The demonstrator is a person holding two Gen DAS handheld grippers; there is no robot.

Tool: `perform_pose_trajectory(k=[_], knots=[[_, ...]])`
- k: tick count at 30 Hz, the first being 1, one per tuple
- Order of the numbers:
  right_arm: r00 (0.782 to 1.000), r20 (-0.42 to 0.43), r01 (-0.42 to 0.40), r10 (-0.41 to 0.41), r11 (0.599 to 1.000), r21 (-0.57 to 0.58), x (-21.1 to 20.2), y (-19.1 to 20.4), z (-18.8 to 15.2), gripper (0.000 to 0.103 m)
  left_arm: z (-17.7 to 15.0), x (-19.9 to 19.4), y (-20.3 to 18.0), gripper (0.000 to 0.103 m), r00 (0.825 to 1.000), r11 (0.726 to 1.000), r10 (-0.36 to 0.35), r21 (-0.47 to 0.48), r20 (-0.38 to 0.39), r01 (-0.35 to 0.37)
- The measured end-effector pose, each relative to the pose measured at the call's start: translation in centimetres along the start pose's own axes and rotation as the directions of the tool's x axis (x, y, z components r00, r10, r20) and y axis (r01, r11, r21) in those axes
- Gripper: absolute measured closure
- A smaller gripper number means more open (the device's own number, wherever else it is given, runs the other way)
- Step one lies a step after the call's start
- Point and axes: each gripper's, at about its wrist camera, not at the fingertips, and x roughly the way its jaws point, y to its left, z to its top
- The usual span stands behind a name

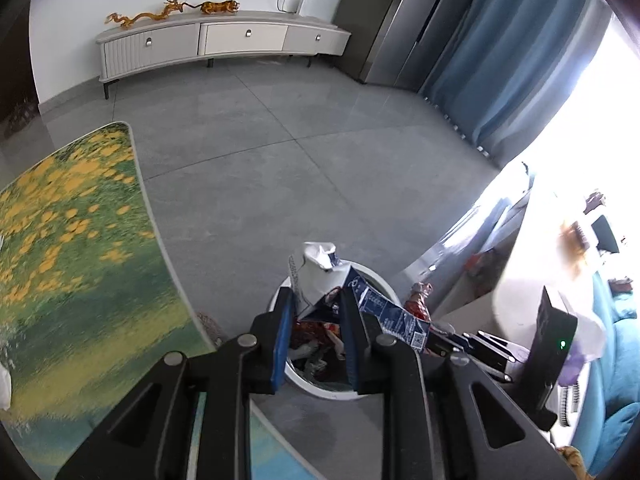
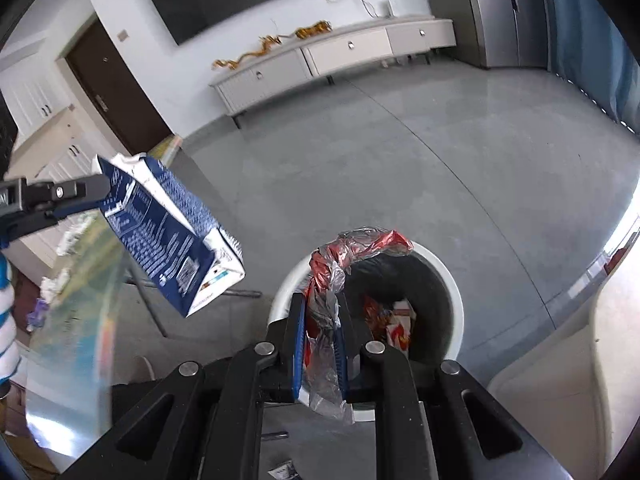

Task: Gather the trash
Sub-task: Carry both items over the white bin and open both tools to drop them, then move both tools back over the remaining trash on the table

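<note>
Left wrist view
Left hand-held gripper (image 1: 316, 334): blue pads pinch a blue-and-white carton (image 1: 340, 284) at its crumpled top.
Carton: hangs over the white trash bin (image 1: 320, 388), its body slanting to the right across the rim.
Bin: stands on the grey tiled floor (image 1: 300, 152) and holds red wrappers.
Desk (image 1: 72, 232): flower-patterned top, to the left of the bin.
Right hand-held gripper (image 1: 440, 346): its dark tips show beside the carton's lower end.

Right wrist view
Right hand-held gripper (image 2: 322, 344): narrow, clamped on a crumpled red-and-clear plastic wrapper (image 2: 352, 252).
Wrapper: held above the near-left rim of the trash bin (image 2: 448, 280); its upper part arches over the opening.
Bin contents: a red-and-white package (image 2: 400, 320) lies in the dark liner.
Carton (image 2: 168, 228): held by the left hand-held gripper (image 2: 100, 190), in the air left of the bin.
</note>
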Motion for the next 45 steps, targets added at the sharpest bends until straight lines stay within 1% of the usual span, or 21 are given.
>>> perform_pose_trajectory(k=[1, 3, 5, 6, 7, 8, 9, 13, 15, 19, 22, 24, 25, 27, 29, 32, 36, 38, 40, 42, 45], knots=[[1.0, -0.005, 0.003, -0.003, 1.0, 0.002, 0.4, -0.2, 0.0, 0.084, 0.1, 0.6, -0.3, 0.081, 1.0, 1.0, 0.005, 0.008, -0.006, -0.005], [1.0, -0.013, 0.021, -0.021, 1.0, 0.013, 1.2, -0.8, -0.1, 0.065, 0.3, 2.4, -0.9, 0.08, 0.999, 1.0, 0.002, 0.012, -0.033, -0.001], [0.999, -0.018, 0.033, -0.033, 0.999, 0.025, 1.7, -1.2, -0.3, 0.059, 0.4, 4.3, -1.3, 0.08, 0.999, 1.0, 0.015, 0.024, -0.052, -0.014], [0.999, -0.022, 0.036, -0.035, 0.999, 0.033, 1.8, -1.6, -0.5, 0.059, 0.3, 5.1, -1.3, 0.08, 0.998, 1.0, 0.008, 0.022, -0.068, -0.006], [0.999, -0.03, 0.046, -0.044, 0.998, 0.042, 1.9, -1.8, -0.6, 0.059, 0.2, 6.2, -1.3, 0.077, 0.996, 1.0, -0.008, 0.018, -0.094, 0.01], [0.998, -0.035, 0.052, -0.051, 0.998, 0.046, 1.9, -1.8, -0.7, 0.059, 0.0, 7.0, -1.4, 0.072, 0.994, 1.0, -0.01, 0.013, -0.113, 0.012], [0.998, -0.038, 0.058, -0.056, 0.997, 0.05, 1.8, -1.9, -0.9, 0.059, -0.2, 7.4, -1.4, 0.072, 0.993, 1.0, -0.015, 0.008, -0.121, 0.016], [0.997, -0.046, 0.069, -0.066, 0.996, 0.061, 1.0, -2.1, -1.6, 0.057, -0.8, 7.5, -1.5, 0.07, 0.988, 0.997, -0.078, 0.002, -0.137, 0.079], [0.997, -0.047, 0.07, -0.067, 0.995, 0.068, 0.8, -2.1, -1.5, 0.057, -0.9, 6.6, -1.6, 0.068, 0.987, 0.995, -0.097, 0.01, -0.128, 0.099], [0.998, -0.025, 0.066, -0.065, 0.995, 0.077, 0.0, -1.0, -1.0, 0.057, -1.2, 3.3, -1.0, 0.066, 0.992, 0.994, -0.1, 0.026, -0.073, 0.103], [0.998, 0.013, 0.061, -0.062, 0.997, 0.057, -1.1, 1.1, -0.1, 0.056, -1.0, 0.0, -0.2, 0.066, 0.997, 0.996, -0.081, 0.028, -0.006, 0.081], [0.998, 0.04, 0.053, -0.054, 0.998, 0.032, -2.1, 2.4, 0.9, 0.055, -1.2, -2.9, 0.9, 0.06, 0.997, 0.998, -0.058, 0.024, 0.052, 0.057], [0.997, 0.057, 0.048, -0.049, 0.999, 0.015, -2.8, 3.3, 1.3, 0.055, -1.3, -4.4, 1.5, 0.054, 0.996, 0.999, -0.045, 0.016, 0.083, 0.044], [0.996, 0.086, 0.036, -0.034, 0.999, -0.019, -4.0, 5.1, 2.1, 0.053, -1.7, -6.9, 3.0, 0.053, 0.991, 1.0, -0.026, -0.001, 0.133, 0.026], [0.994, 0.113, 0.018, -0.011, 0.998, -0.053, -5.1, 7.0, 2.7, 0.052, -2.2, -9.4, 4.3, 0.053, 0.985, 1.0, -0.012, -0.016, 0.175, 0.015], [0.989, 0.148, -0.006, 0.022, 0.994, -0.107, -6.6, 10.2, 3.5, 0.052, -3.5, -13.2, 6.8, 0.053, 0.971, 0.999, 0.029, -0.044, 0.237, -0.019], [0.977, 0.196, -0.046, 0.078, 0.986, -0.161, -8.7, 14.6, 4.5, 0.052, -5.4, -17.9, 10.0, 0.053, 0.947, 0.996, 0.067, -0.084, 0.313, -0.043], [0.971, 0.216, -0.06, 0.101, 0.98, -0.188, -9.7, 16.7, 4.8, 0.052, -6.7, -20.4, 12.1, 0.053, 0.932, 0.994, 0.081, -0.101, 0.353, -0.048], [0.965, 0.232, -0.074, 0.126, 0.973, -0.219, -10.5, 18.9, 5.1, 0.052, -8.0, -22.5, 13.8, 0.053, 0.919, 0.991, 0.096, -0.125, 0.383, -0.052], [0.96, 0.238, -0.087, 0.146, 0.966, -0.243, -11.1, 20.8, 5.1, 0.051, -9.2, -24.8, 16.3, 0.053, 0.906, 0.986, 0.107, -0.161, 0.409, -0.044], [0.955, 0.238, -0.106, 0.178, 0.952, -0.287, -11.5, 23.7, 5.2, 0.051, -11.1, -27.5, 19.7, 0.053, 0.899, 0.975, 0.147, -0.211, 0.413, -0.062]])
